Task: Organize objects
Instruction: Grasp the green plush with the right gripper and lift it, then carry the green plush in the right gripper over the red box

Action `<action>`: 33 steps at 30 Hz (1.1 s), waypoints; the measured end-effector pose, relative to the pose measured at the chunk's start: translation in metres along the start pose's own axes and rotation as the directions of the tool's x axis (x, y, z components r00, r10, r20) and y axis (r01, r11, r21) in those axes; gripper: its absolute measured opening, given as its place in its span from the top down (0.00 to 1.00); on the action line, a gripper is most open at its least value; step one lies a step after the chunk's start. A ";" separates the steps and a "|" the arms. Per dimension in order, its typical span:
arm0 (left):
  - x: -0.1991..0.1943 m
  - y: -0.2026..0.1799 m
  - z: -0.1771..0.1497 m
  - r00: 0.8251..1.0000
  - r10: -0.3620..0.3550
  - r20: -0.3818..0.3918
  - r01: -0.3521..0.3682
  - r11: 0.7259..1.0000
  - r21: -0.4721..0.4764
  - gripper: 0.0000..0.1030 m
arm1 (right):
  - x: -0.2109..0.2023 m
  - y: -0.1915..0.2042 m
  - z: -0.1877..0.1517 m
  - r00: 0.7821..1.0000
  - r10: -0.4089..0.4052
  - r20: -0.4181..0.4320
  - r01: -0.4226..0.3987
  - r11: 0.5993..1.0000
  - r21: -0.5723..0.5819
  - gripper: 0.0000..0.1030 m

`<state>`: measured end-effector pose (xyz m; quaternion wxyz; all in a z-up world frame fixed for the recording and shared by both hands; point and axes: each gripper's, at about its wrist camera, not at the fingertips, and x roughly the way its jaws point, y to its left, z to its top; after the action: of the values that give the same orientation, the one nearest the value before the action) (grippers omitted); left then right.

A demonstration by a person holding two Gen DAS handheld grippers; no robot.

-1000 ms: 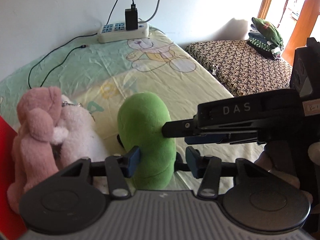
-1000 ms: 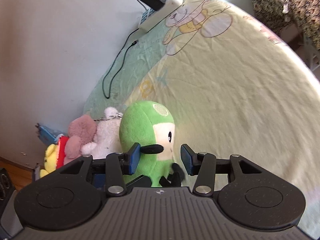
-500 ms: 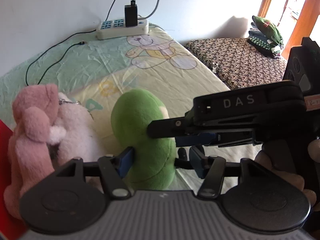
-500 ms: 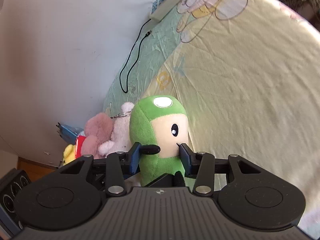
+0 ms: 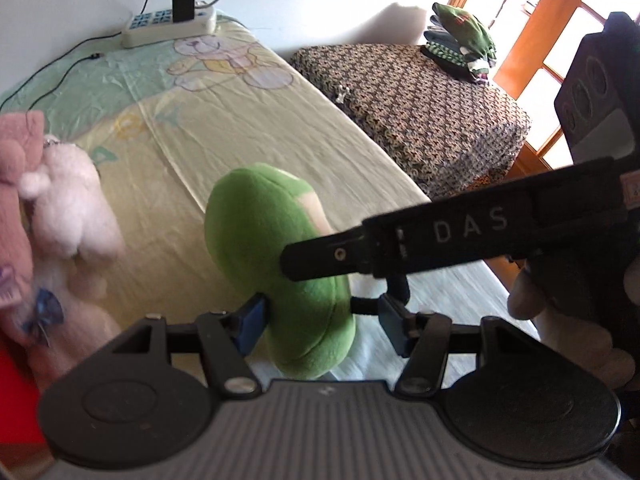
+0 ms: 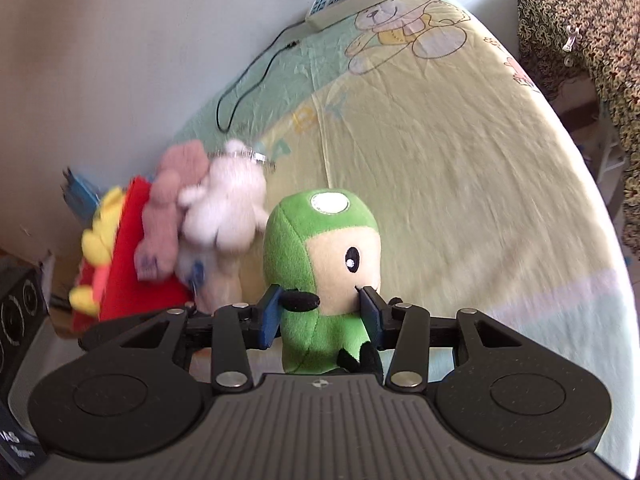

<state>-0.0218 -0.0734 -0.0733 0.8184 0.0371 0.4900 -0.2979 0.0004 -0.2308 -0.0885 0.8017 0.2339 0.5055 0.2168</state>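
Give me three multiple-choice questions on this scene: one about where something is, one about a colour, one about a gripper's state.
1. Where is the power strip? A on the floor; B on the bed, against the wall; C on the folded clothes.
2. What colour is the plush toy in the right gripper? A pink; B red; C green.
3. The right gripper is: A shut on the plush toy; B open, empty; C out of view.
Answers: B, it lies on the bed by the wall; C, its hood is green; A, both pads press its head.
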 end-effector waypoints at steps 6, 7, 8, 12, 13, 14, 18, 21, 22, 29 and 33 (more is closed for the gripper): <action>-0.009 0.000 -0.017 1.000 0.006 0.003 -0.006 1.000 -0.022 0.41 | 0.000 0.019 -0.012 0.997 -0.039 -0.072 0.032 0.994 -0.102 0.53; -0.011 0.001 -0.021 1.000 0.006 0.001 -0.006 1.000 -0.030 0.41 | 0.000 0.022 -0.014 0.997 -0.037 -0.074 0.029 0.993 -0.114 0.53; -0.012 0.002 -0.024 1.000 0.006 -0.002 -0.006 0.999 -0.040 0.41 | -0.001 0.025 -0.015 0.997 -0.030 -0.074 0.021 0.993 -0.119 0.52; -0.015 0.015 -0.035 1.000 0.003 -0.016 -0.004 0.994 -0.113 0.41 | -0.001 0.035 -0.016 0.996 0.022 -0.084 -0.033 0.991 -0.131 0.52; -0.015 0.021 -0.038 1.000 0.003 -0.022 -0.006 0.991 -0.137 0.41 | 0.001 0.038 -0.016 0.995 0.038 -0.092 -0.050 0.990 -0.132 0.52; -0.016 0.026 -0.041 1.000 0.004 -0.027 -0.008 0.987 -0.158 0.42 | 0.003 0.041 -0.017 0.993 0.055 -0.101 -0.068 0.989 -0.133 0.52; -0.027 0.040 -0.055 0.999 0.041 -0.010 -0.042 0.977 -0.210 0.42 | 0.013 0.052 -0.022 0.978 0.145 -0.152 -0.163 0.980 -0.116 0.54; -0.040 0.045 -0.062 0.997 0.069 0.022 -0.062 0.970 -0.236 0.36 | 0.017 0.057 -0.023 0.974 0.180 -0.140 -0.195 0.976 -0.100 0.55; -0.043 0.047 -0.063 0.997 0.074 0.027 -0.065 0.968 -0.244 0.36 | 0.017 0.057 -0.021 0.975 0.183 -0.126 -0.196 0.976 -0.096 0.55; -0.048 0.050 -0.065 0.999 0.021 0.048 -0.006 0.960 -0.280 0.35 | 0.014 0.024 -0.002 0.991 0.134 0.010 -0.134 0.991 0.020 0.55; -0.050 0.047 -0.059 0.997 -0.026 0.067 0.044 0.960 -0.276 0.35 | 0.037 -0.001 -0.004 0.989 0.130 -0.065 -0.125 0.989 0.083 0.53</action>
<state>-0.0604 0.0089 -0.0736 0.8251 -0.0956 0.5015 -0.2418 0.0109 -0.2094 -0.1166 0.7580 0.2895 0.5256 0.2556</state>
